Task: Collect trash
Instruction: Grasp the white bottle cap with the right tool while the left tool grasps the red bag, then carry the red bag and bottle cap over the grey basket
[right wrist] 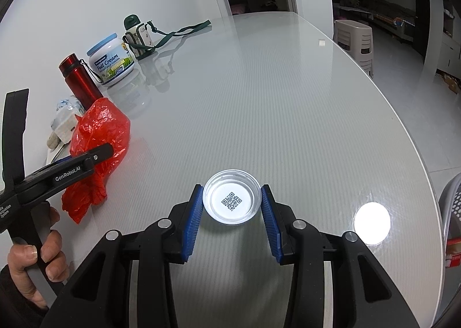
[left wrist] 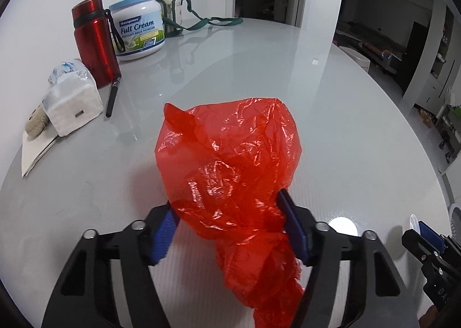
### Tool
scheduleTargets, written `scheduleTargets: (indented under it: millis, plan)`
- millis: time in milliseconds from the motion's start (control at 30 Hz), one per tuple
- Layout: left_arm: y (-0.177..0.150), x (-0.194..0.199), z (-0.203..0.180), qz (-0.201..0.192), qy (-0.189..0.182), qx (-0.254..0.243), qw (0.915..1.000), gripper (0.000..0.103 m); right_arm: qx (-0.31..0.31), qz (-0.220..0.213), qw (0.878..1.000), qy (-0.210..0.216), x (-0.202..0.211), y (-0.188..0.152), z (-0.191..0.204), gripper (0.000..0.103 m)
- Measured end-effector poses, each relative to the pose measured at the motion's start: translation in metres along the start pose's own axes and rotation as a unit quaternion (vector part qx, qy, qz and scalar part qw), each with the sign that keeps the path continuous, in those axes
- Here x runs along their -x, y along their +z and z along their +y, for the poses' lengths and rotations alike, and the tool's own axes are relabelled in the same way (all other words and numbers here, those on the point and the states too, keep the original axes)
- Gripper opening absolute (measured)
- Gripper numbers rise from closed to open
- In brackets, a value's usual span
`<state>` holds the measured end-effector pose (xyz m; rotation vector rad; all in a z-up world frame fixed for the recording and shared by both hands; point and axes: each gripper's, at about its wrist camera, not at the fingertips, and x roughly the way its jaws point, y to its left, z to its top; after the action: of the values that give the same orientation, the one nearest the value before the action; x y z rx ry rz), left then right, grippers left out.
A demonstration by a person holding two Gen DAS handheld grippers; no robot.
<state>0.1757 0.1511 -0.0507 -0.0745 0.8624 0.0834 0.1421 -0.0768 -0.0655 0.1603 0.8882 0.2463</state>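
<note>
My left gripper (left wrist: 227,212) is shut on a crumpled red plastic bag (left wrist: 230,155) and holds it above the grey table (left wrist: 317,126). The bag also shows in the right wrist view (right wrist: 98,137), with the left gripper's black frame across it. My right gripper (right wrist: 232,201) holds a clear round plastic lid (right wrist: 232,200) with a QR code between its blue pads (right wrist: 193,221), just above the table (right wrist: 288,126). Both pads touch the lid's rim. The right gripper's tip shows at the right edge of the left wrist view (left wrist: 426,235).
Along the wall stand a red flask (left wrist: 93,39), a milk powder tub (left wrist: 138,26), a green-capped bottle with a strap (left wrist: 170,8), a tissue pack (left wrist: 72,106) and papers (left wrist: 34,155). A grey perforated basket (right wrist: 452,212) sits beyond the table's right edge. A stool (right wrist: 354,39) stands farther back.
</note>
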Motion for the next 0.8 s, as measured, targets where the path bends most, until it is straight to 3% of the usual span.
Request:
scheduleTargets:
  millis: [133,500,800]
  plan:
    - [-0.001,0.002,-0.002,-0.002,-0.005,-0.006,1.0,0.052,0.002,-0.004,1.0,0.004,0.002,0.0,0.002,0.039]
    - [-0.005,0.034,-0.018,-0.034,-0.012,-0.028,0.999,0.052,0.002,-0.011,1.0,0.007,0.013,-0.007,-0.001,0.039]
    - [-0.017,0.07,-0.046,-0.058,-0.05,-0.051,0.9957,0.052,-0.017,-0.02,1.0,-0.002,0.032,-0.018,-0.015,0.039]
